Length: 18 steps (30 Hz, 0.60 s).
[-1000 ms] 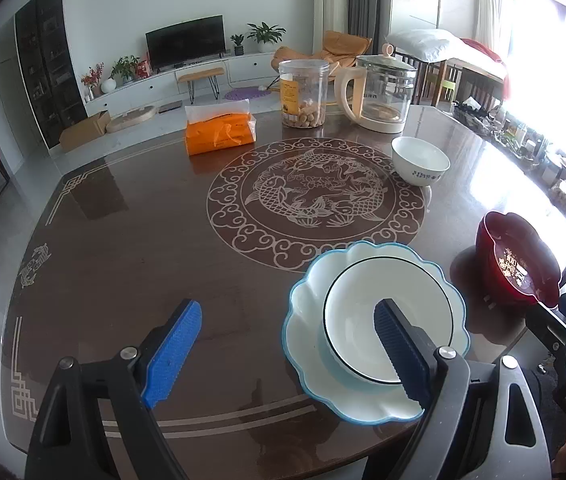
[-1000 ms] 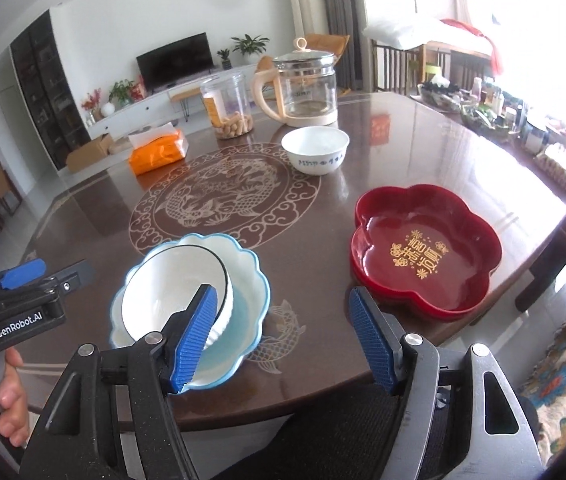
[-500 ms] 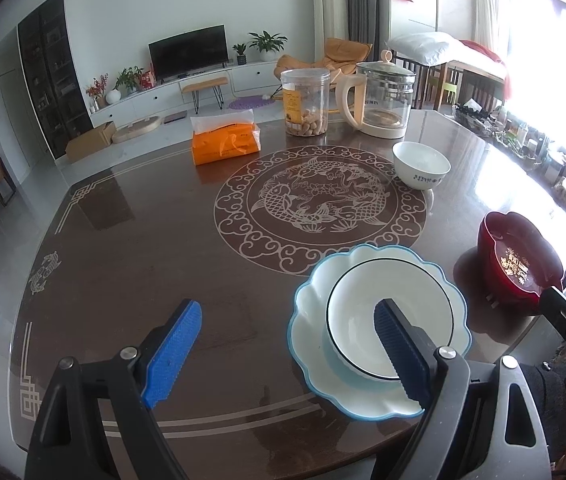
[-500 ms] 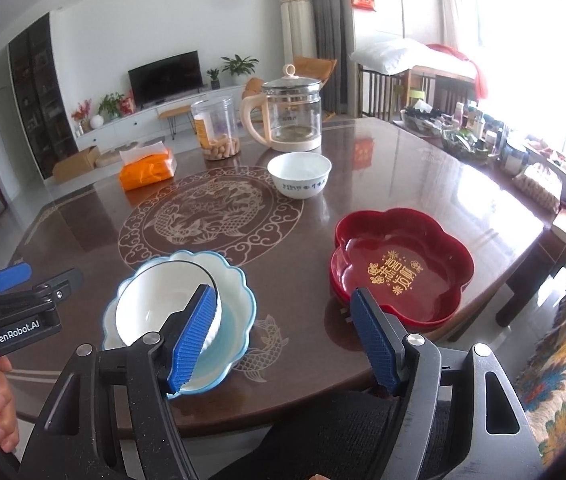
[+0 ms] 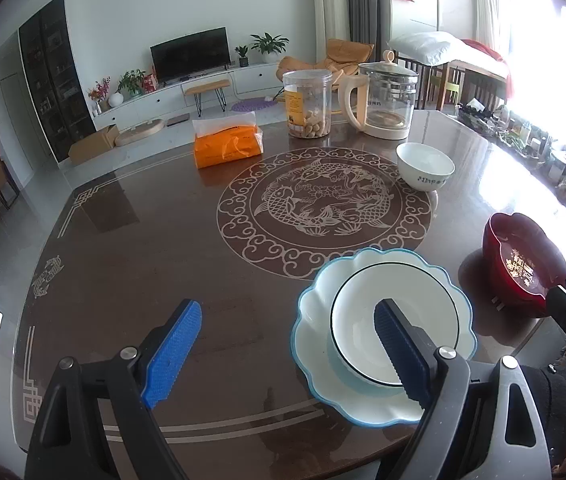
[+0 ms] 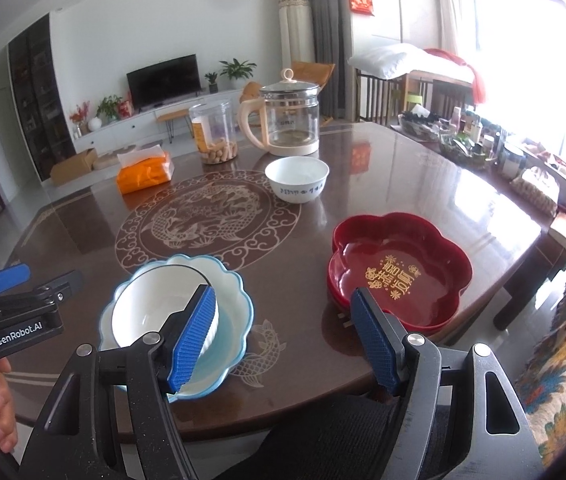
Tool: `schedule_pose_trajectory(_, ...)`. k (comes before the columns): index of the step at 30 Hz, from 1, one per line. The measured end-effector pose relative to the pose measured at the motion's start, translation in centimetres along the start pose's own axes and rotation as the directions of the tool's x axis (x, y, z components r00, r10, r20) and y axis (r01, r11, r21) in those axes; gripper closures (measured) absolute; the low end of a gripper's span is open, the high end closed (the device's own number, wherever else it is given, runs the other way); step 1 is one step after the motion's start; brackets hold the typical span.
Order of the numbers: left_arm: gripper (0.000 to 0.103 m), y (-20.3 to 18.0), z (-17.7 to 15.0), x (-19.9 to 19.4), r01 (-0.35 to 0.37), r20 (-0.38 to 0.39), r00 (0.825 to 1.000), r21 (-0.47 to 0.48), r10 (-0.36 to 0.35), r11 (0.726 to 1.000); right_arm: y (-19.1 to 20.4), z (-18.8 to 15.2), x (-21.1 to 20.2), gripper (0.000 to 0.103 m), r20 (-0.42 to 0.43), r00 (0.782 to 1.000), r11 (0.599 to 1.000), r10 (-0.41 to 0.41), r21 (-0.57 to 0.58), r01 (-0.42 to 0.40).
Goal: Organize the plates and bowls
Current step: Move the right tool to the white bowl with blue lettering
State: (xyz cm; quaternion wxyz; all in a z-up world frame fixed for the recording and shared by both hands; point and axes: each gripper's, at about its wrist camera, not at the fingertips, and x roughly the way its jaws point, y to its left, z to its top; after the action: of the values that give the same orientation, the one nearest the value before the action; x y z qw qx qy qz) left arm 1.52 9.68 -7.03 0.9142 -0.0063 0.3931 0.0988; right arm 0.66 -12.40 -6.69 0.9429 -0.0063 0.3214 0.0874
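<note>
Since a second ago nothing on the table [image 5: 131,240] has shifted: both grippers, left gripper [image 5: 287,354] and right gripper [image 6: 283,338], hang wide open and empty; the rimmed bowl [image 5: 367,320] sits nested in the scalloped plate [image 5: 315,320] near the front edge, so sorting appears paused.

The left gripper [image 5: 287,356] hangs over the near edge of a dark table [image 5: 131,248], its blue pads wide apart with nothing between them. Behind its right pad, a white bowl [image 5: 393,308] sits inside a scalloped blue-rimmed plate [image 5: 319,368]. A red flower-shaped dish [image 5: 523,260] stands near the right edge (gold lettering inside). Further back is a small white bowl [image 5: 425,166], then a glass kettle [image 5: 387,102], a clear jar [image 5: 308,104] and an orange tissue pack [image 5: 227,146].
</note>
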Motion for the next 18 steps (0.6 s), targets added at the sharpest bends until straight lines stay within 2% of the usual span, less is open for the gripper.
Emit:
schedule_pose_trajectory(8, 0.015, 0.0, 0.3, 0.3, 0.011, -0.004, 1.0, 0.003, -0.011, 1.0, 0.2, 0.1, 0.3, 0.029, -0.008, 1.0, 1.0, -0.004, -0.008, 0.004)
schedule_pose_trajectory(14, 0.015, 0.9, 0.7, 1.9, 0.122, -0.06, 0.99, -0.057, -0.125, 0.991, -0.1, -0.1, 1.1, 0.029, -0.032, 0.999, 1.0, -0.001, -0.001, 0.001)
schedule_pose_trajectory(18, 0.015, 0.8, 2.3, 2.9, 0.197, -0.084, 0.976, -0.043, -0.2, 0.979, -0.9, 0.0, 1.9, 0.029, -0.054, 0.998, 1.0, 0.012, 0.014, -0.011)
